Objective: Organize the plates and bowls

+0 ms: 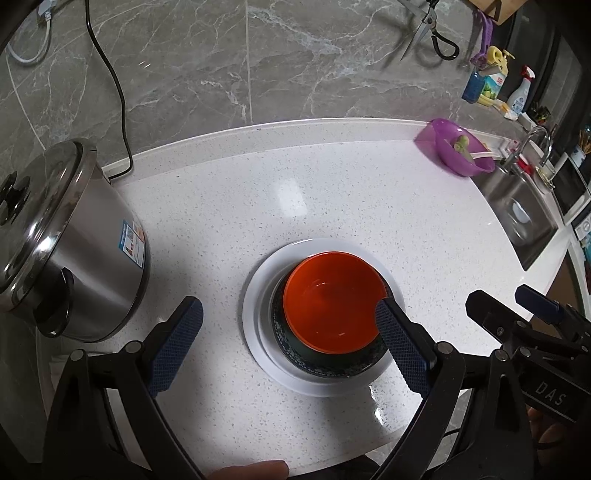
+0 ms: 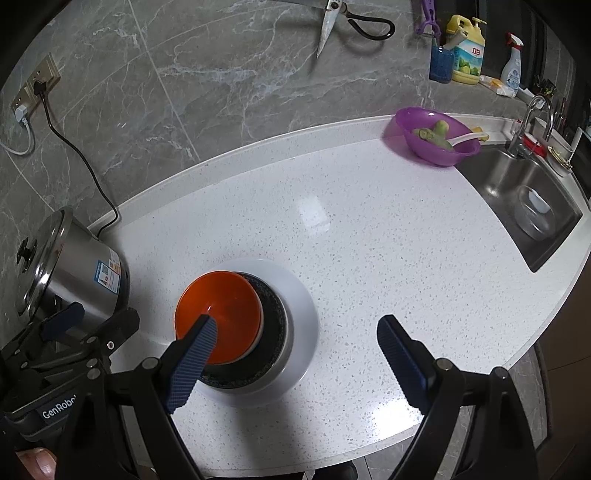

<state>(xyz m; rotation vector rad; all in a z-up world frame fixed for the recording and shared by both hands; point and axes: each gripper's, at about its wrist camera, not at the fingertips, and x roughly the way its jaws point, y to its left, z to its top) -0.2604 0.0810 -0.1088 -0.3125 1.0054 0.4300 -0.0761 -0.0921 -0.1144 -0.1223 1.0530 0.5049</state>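
An orange bowl (image 1: 332, 299) sits nested in a dark patterned bowl (image 1: 328, 363), which stands on a white plate (image 1: 258, 295) on the white counter. The same stack shows in the right wrist view: orange bowl (image 2: 229, 314), dark bowl (image 2: 273, 314), white plate (image 2: 299, 295). My left gripper (image 1: 290, 334) is open and empty above the stack's near side; its right finger overlaps the orange bowl's rim. My right gripper (image 2: 297, 350) is open and empty, its left finger over the orange bowl. The right gripper also shows in the left wrist view (image 1: 509, 299).
A steel pot with lid (image 1: 59, 236) stands left of the stack, its cord running to a wall socket (image 2: 35, 86). A purple bowl with vegetables (image 2: 432, 134) sits at the back right beside the sink (image 2: 517, 199). Bottles (image 2: 467, 50) and scissors (image 2: 334, 22) are by the wall.
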